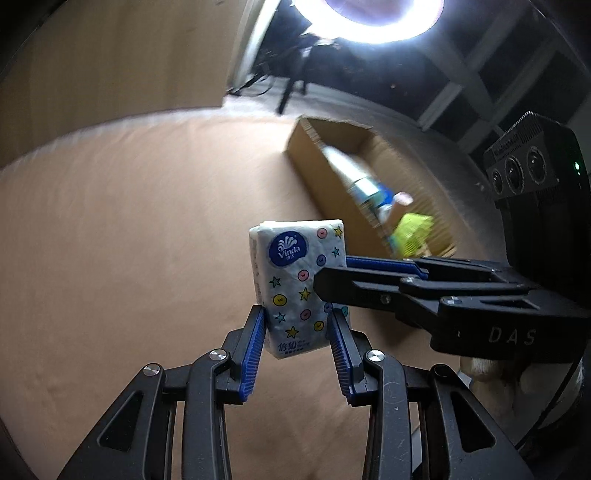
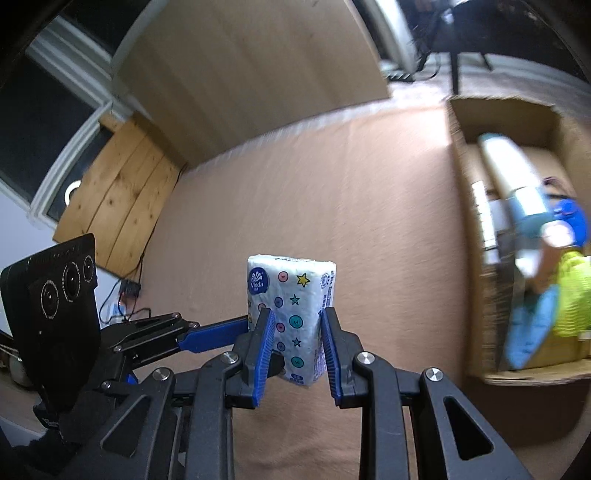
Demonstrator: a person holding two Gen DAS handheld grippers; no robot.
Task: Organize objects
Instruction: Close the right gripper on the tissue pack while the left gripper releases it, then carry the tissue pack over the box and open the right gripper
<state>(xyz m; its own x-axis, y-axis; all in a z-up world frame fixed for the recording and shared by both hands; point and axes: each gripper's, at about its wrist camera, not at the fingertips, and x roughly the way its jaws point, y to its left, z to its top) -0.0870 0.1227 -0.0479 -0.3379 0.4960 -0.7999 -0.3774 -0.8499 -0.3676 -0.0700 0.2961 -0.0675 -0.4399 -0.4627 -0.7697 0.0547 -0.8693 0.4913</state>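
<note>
While both grippers are pinching the tissue pack point(image 1: 297, 284) mid-frame above the tan cloth point(image 1: 129, 240), a handover is underway. Left gripper point(image 1: 297, 332) is clenching its lower end; right gripper point(image 2: 297, 334) is grasping the faces. Best approach: one side releasing fully before carrying toward the cardboard box point(image 2: 458, 155) at right.

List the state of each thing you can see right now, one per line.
White Vinda tissue pack with stars: upright, held off the tan surface by both grippers.
Left gripper: shut on the tissue pack's lower part.
Right gripper: shut on the tissue pack, crossing the left one.
Brown cardboard box: open-topped, on the surface, holding blurred items.
Ring light: on.
</note>
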